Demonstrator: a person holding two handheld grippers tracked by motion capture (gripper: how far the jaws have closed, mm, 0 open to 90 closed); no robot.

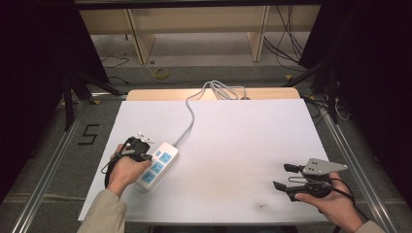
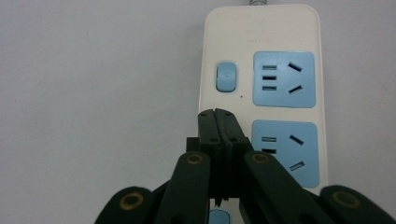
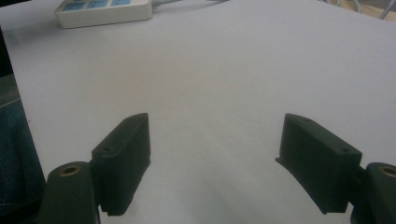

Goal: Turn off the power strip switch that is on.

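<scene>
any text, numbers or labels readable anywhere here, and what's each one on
"5": a black mark on the floor left of the table, reading like that digit.
Faint embossed logo and lines at the cord end of the power strip: too faint to read.
Nothing readable on the left tongs or the right tongs.

Bare white table (image 1: 233,145) lies open between the hands. The only obstacles are the power strip (image 1: 156,165) at left and its cord (image 1: 190,114) running toward the far edge.
</scene>
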